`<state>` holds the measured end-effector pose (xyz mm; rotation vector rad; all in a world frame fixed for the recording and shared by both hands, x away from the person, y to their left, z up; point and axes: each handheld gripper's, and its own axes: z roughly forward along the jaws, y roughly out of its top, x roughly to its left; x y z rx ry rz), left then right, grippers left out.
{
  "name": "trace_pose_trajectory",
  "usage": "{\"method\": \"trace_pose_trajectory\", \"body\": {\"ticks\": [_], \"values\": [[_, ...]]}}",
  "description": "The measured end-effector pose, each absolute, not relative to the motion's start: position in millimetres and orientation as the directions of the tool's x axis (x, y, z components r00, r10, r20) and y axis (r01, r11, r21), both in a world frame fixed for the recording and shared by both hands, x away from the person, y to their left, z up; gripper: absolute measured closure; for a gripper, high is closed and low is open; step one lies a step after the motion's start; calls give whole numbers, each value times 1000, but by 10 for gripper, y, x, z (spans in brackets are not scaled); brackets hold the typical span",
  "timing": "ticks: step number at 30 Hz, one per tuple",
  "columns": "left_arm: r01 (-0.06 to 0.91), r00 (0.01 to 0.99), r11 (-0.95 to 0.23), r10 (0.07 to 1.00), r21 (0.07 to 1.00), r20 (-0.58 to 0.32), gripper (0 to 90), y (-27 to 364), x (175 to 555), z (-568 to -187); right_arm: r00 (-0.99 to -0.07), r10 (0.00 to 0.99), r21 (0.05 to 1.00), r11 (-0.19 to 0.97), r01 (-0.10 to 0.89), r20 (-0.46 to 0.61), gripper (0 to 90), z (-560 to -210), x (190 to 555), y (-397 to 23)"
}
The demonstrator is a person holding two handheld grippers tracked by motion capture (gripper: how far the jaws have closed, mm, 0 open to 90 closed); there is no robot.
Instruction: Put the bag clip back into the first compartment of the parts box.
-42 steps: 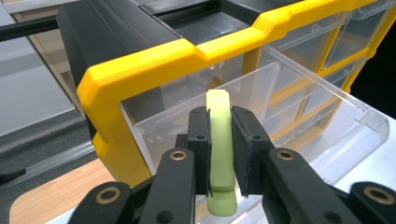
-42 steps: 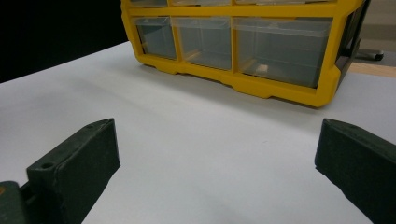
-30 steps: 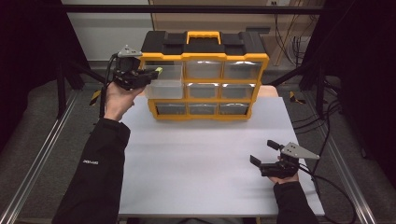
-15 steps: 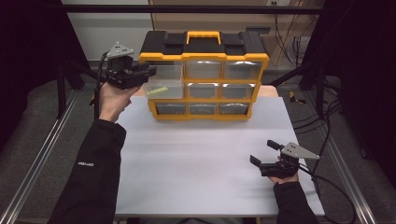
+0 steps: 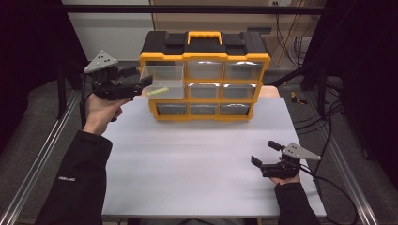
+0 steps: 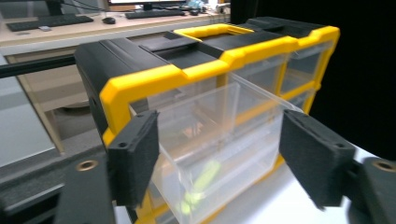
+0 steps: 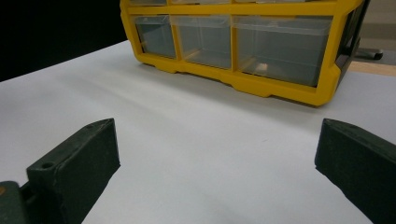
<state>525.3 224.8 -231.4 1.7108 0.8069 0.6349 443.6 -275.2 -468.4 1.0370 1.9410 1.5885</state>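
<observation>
The clear drawer (image 5: 163,80) sticks out of the top-left slot of the yellow organizer (image 5: 205,82) at the tabletop's (image 5: 197,159) far edge, a yellow-green item (image 5: 157,91) inside; the left gripper (image 5: 141,80), its jaws just opening, stands spread beside the drawer, pads clear of it; best to back straight off without nudging the drawer; the right gripper (image 5: 266,153) rests spread near the right front corner; the small white lettering on the left sleeve (image 5: 77,187) is too small to read.

Small white print on left sleeve (image 5: 68,178), too tiny to read. No legible words, numbers or brand marks on yellow-and-black drawer box (image 5: 204,56) or anywhere else.
</observation>
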Motion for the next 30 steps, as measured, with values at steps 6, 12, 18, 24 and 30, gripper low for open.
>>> {"method": "trace_pose_trajectory", "body": {"ticks": [6,12,18,24,30], "values": [[189,632,-145,775,971,-8,143,2392,5085,-2536,-630,766,958,67,279,130,4,-4683,4436,-2753],[191,633,-140,774,971,-13,74,2482,4969,-2804,-629,767,958,68,278,128,4,-4683,4436,-2756],[195,637,-125,770,973,-29,28,2547,4850,-3107,-629,767,959,66,277,129,4,-4681,4434,-2757],[213,637,-117,769,970,-47,14,2596,4760,-3384,-629,767,958,66,277,129,4,-4682,4434,-2755],[255,647,-105,757,961,-89,11,2687,4701,-3759,-628,767,959,64,278,130,5,-4681,4431,-2755]]}}
